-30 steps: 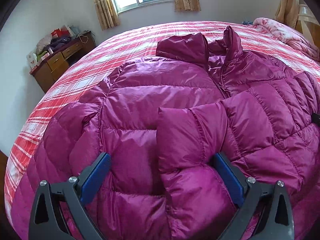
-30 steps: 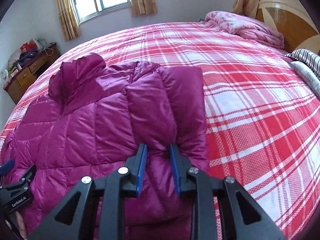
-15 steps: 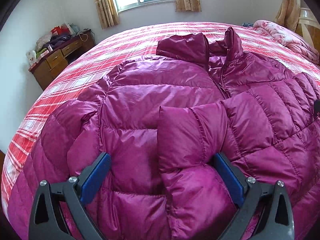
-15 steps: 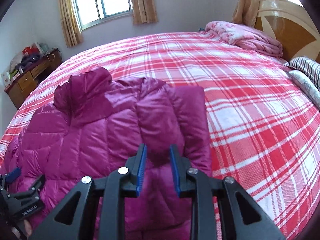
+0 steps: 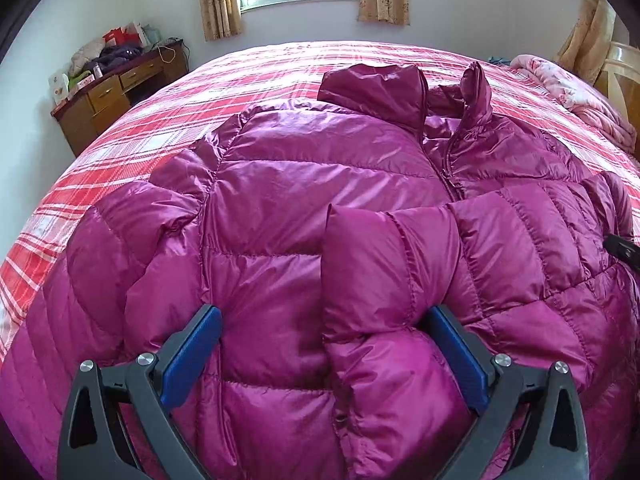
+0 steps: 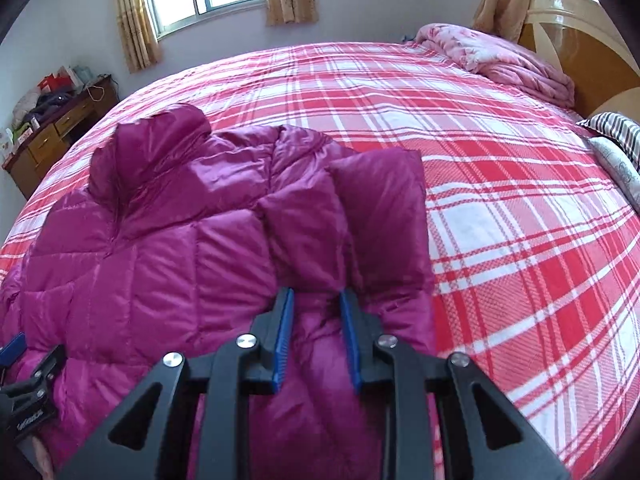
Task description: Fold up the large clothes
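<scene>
A magenta down jacket (image 5: 320, 184) lies front up on the red plaid bed (image 5: 140, 152), its hood (image 5: 376, 88) toward the window. One sleeve (image 5: 384, 264) is folded across the body. My left gripper (image 5: 323, 314) hangs open just above the jacket's lower part, with that sleeve's end between its wide-set fingers. In the right wrist view the jacket (image 6: 160, 248) fills the left half. My right gripper (image 6: 316, 294) has a puffy fold of the jacket's side edge between its pads. Its jaws are opening, and the fabric still fills the gap and touches both pads.
A wooden dresser (image 5: 116, 92) piled with things stands by the left wall. A pink quilt (image 6: 500, 56) and a striped pillow (image 6: 612, 132) lie near the headboard (image 6: 568, 12) on the right. Bare plaid bedcover (image 6: 500, 220) stretches to the jacket's right.
The right gripper's pads stand slightly wider apart around the fold. The left wrist view has tilted a little; the jacket and the folded sleeve lie as before.
</scene>
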### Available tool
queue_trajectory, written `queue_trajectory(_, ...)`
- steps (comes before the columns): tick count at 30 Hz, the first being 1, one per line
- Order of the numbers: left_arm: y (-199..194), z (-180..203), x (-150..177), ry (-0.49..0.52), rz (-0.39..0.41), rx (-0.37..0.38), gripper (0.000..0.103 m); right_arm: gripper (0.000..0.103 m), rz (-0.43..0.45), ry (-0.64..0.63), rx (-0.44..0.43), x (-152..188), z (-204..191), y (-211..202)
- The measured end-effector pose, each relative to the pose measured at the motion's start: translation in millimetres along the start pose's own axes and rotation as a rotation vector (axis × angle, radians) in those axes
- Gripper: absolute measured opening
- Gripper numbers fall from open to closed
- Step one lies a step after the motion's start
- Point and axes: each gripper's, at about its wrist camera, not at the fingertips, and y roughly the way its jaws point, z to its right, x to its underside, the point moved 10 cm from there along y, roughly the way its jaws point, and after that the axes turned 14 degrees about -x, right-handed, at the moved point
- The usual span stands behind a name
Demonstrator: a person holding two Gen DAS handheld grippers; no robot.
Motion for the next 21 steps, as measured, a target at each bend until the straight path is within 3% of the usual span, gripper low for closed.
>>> queue_trajectory(3, 0, 1, 0, 0.001, 0.0, -0.001, 0.102, 0.045, 0.013, -0.023, -0.046, 14, -16, -16)
queue_trajectory(8, 1, 0, 0, 0.0, 0.0, 0.001, 0.102, 0.045, -0.031, -0.105, -0.012, 34, -23, 0)
queue_trajectory(21, 4, -1, 0, 0.004, -0.009, 0.007, 0.102, 0.046, -0.048, -0.166, 0.069, 37, -26, 5)
